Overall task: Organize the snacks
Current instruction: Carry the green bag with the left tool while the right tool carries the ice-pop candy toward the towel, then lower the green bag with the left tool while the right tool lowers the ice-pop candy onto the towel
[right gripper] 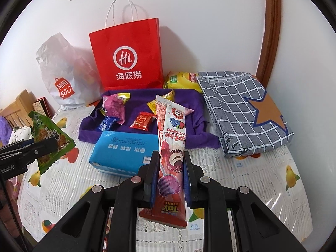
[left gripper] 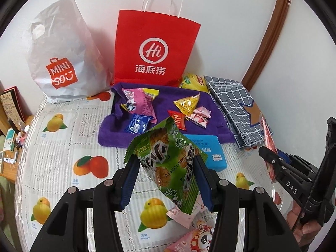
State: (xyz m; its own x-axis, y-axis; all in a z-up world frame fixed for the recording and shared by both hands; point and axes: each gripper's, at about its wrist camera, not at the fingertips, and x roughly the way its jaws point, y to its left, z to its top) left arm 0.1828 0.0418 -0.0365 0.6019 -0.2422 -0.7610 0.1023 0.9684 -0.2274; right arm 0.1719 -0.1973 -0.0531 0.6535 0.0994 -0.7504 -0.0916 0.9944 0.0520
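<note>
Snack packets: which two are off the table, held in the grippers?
The green triangular packet in the left gripper, and the long pink packet in the right gripper; others lie loose.

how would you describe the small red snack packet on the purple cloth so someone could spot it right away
Start at the tall red paper bag against the wall; the purple cloth lies in front of it. The small red packet sits mid-cloth, the only red wrapper there.

Black grippers, left gripper (left gripper: pixel 166 180) and right gripper (right gripper: pixel 170 178), with ribbed blue-padded fingers (left gripper: pixel 129 180) and silver rivets.
</note>
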